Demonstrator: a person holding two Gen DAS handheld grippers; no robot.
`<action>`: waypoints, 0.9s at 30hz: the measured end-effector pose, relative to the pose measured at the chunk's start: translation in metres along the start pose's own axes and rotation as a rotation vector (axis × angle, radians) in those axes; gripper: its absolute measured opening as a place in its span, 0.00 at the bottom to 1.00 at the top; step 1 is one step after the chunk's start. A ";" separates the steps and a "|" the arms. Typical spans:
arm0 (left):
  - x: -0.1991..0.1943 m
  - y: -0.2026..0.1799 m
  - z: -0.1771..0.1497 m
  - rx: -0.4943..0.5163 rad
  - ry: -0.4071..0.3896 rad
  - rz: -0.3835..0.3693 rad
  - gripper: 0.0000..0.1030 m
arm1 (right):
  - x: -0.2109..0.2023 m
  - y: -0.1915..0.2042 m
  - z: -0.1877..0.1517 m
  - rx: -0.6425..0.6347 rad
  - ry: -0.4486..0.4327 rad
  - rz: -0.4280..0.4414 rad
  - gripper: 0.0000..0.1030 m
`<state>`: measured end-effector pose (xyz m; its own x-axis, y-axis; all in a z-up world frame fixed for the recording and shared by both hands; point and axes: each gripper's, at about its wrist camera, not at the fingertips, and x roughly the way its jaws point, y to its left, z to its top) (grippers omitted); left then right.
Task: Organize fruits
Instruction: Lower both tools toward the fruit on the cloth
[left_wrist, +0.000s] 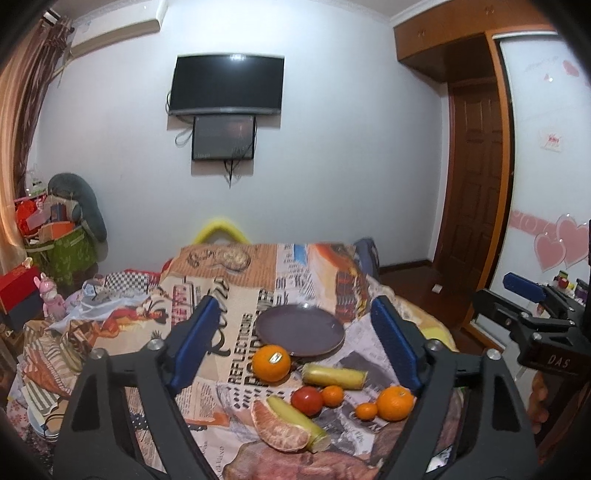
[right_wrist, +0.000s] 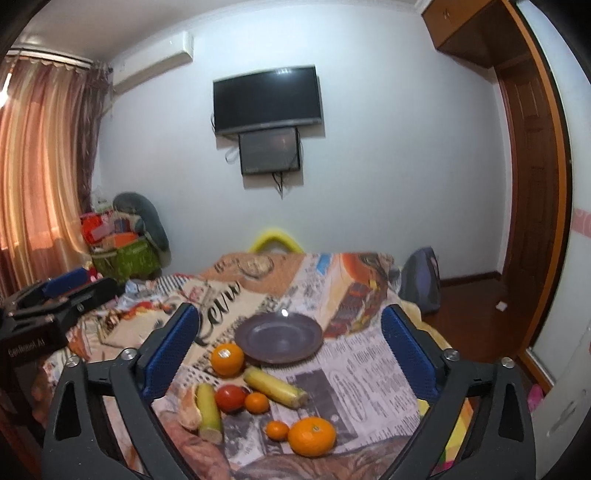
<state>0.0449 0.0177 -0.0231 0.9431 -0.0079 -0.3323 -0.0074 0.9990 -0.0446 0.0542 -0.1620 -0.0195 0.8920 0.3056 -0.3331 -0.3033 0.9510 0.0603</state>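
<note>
We judge this to be the approach: nothing is yet on the round dark purple plate, and the fruit lies loose on the newspaper-print cloth just in front of it. Next we must choose one piece, perhaps the large stickered orange touching the plate's rim. Our left gripper and right gripper both stand wide, holding nothing.

The plate is glossy and smooth, catching a highlight. The tablecloth is matt printed cloth. The 2 big oranges have shiny dimpled peel; the door is polished wood.
</note>
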 end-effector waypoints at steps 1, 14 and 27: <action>0.005 0.002 -0.002 0.002 0.016 0.001 0.74 | 0.006 -0.003 -0.003 0.000 0.026 -0.009 0.90; 0.091 0.037 -0.058 -0.014 0.323 0.024 0.61 | 0.060 -0.024 -0.048 -0.013 0.304 -0.008 0.78; 0.136 0.038 -0.120 -0.043 0.576 -0.005 0.70 | 0.097 -0.033 -0.094 0.007 0.490 0.022 0.78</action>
<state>0.1331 0.0491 -0.1832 0.6104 -0.0475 -0.7907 -0.0286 0.9962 -0.0819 0.1195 -0.1682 -0.1422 0.6221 0.2688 -0.7354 -0.3161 0.9455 0.0782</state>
